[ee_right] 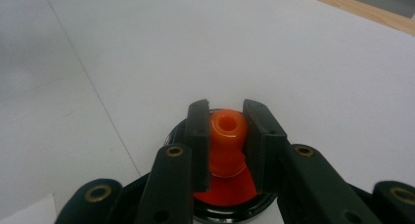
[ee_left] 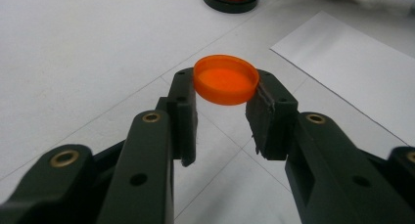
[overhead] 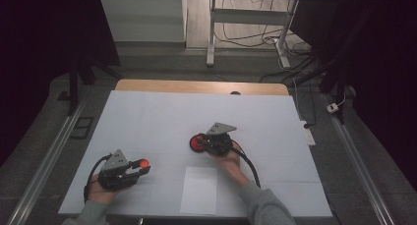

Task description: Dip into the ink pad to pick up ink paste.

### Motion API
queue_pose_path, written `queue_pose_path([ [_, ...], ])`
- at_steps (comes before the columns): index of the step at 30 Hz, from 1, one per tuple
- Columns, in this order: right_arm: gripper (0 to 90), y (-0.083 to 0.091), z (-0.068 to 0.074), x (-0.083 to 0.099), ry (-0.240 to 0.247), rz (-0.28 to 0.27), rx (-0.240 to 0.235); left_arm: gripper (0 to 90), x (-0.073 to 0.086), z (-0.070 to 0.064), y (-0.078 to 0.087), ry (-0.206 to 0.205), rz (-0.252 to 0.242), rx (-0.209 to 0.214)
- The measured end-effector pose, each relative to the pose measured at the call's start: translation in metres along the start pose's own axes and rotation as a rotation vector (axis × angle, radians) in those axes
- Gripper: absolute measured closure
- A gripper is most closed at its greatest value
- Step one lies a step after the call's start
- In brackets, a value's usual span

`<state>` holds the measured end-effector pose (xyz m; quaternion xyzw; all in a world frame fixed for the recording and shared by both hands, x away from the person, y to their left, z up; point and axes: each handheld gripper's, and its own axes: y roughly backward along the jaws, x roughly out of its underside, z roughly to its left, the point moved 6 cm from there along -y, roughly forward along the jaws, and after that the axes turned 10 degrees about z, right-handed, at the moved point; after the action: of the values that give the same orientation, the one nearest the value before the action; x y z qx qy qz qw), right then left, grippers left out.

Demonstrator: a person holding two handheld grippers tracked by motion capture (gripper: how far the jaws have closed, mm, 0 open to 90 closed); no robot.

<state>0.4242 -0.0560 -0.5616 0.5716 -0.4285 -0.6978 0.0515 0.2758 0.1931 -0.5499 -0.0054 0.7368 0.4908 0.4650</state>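
- In the lower left of the high view, the left hand-held gripper (overhead: 139, 168) is held over the white-covered worktop (overhead: 147, 117), with a person's hand behind it.
- Its jaws are partly closed on an orange cap (ee_left: 226, 79). In the left gripper view the cap sits centre frame, pinched at its rim from both sides, hollow side up and tilted toward the camera.
- A white sheet of paper (overhead: 199, 189) lies flat at the lower middle of the high view, between the two hands and near the front edge of the worktop.
- Right of centre in the high view, the right hand-held gripper (overhead: 202, 143) is at a round black-rimmed red base (overhead: 195, 144) that rests on the worktop.
- In the right gripper view its jaws stand narrowly apart, closed against the sides of an orange nozzle-like piece (ee_right: 227, 127) with a hole at its top. That piece stands upright on the red base, lower centre of the frame.
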Motion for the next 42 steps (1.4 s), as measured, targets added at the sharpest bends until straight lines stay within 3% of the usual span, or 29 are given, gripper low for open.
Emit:
queue_pose_path([
  [1, 72.7, 0.001, -0.002, -0.001, -0.012, 0.0, -0.017, 64.8, 0.0, 0.0, 0.0, -0.002, 0.0, 0.0],
  [4, 72.7, 0.016, -0.008, -0.011, -0.074, -0.099, -0.037, 64.8, 0.0, 0.001, -0.001, 0.0, 0.002, 0.002],
  [9, 72.7, 0.032, -0.004, -0.023, -0.042, -0.144, -0.031, 64.8, -0.001, 0.001, -0.001, -0.003, 0.002, 0.002],
  [24, 72.7, 0.032, 0.001, -0.026, -0.021, -0.12, -0.025, 64.7, -0.001, 0.002, -0.001, -0.001, -0.001, -0.002],
  [42, 72.7, 0.009, -0.001, -0.012, -0.017, -0.009, -0.024, 64.7, 0.0, 0.002, -0.001, 0.002, 0.001, 0.0],
])
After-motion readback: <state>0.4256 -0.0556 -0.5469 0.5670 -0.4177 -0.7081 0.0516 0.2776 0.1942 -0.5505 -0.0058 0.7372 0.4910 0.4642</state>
